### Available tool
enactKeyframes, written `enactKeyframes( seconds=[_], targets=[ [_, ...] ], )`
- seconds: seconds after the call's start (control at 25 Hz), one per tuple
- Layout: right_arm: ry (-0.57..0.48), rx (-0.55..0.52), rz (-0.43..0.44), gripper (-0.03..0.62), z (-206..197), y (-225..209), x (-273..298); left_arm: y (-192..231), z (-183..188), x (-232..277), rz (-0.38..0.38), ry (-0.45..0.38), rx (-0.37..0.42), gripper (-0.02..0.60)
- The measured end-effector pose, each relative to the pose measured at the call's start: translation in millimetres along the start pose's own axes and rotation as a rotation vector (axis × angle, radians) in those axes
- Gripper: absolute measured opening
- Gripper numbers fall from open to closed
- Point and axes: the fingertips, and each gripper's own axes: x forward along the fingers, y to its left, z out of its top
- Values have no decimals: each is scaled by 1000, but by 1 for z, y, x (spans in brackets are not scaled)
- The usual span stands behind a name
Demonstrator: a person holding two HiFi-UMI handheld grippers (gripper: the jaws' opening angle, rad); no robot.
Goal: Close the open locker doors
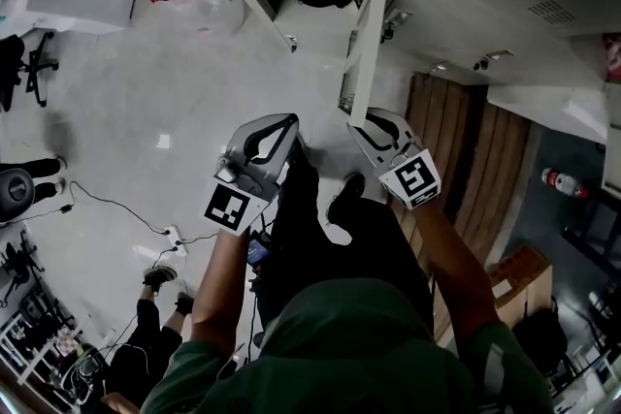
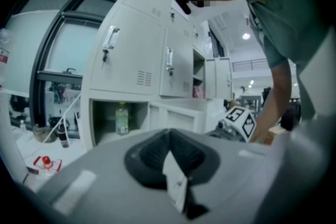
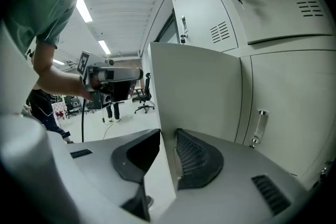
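The open locker door (image 3: pixel 199 92) stands upright, long axis vertical, swung out from the bank of lockers (image 3: pixel 273 2) with its free edge pointing back at you. From the head view it shows edge-on as a narrow pale strip (image 1: pixel 367 53) running from the lockers down to your right gripper (image 1: pixel 374 126).

That free edge sits straight between the jaws of the right gripper (image 3: pixel 167 136). One ribbed pad lies against the door's face on the locker side and the other dark jaw against the opposite face, so the jaws are closed onto the panel. Just past the jaws on the locker side is a shut lower door with a chrome handle (image 3: pixel 259 126).

Your right forearm (image 1: pixel 456 276) stretches forward and slightly inward, the marker cube (image 1: pixel 412 177) turned up towards your head.

Your left gripper (image 1: pixel 281 126) is held beside the right one, apart from the door, with its forearm (image 1: pixel 218 286) angled forward. Its jaws (image 2: pixel 168 136) are pressed together with nothing in them. Beyond them and off to the left side is an open lower compartment holding a green bottle (image 2: pixel 122 118). The right gripper's cube (image 2: pixel 240 120) shows to the other side.
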Motion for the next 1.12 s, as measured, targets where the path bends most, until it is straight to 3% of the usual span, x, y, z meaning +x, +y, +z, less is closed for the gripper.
enactKeyframes(
  seconds=[0.48, 1.12],
  targets=[
    [-32, 8, -72, 91, 25, 22, 83, 75, -22, -36, 124, -15, -27, 0],
    [-32, 60, -171, 89, 63, 3, 182, 167, -22, -35, 120, -44, -30, 0]
  ],
)
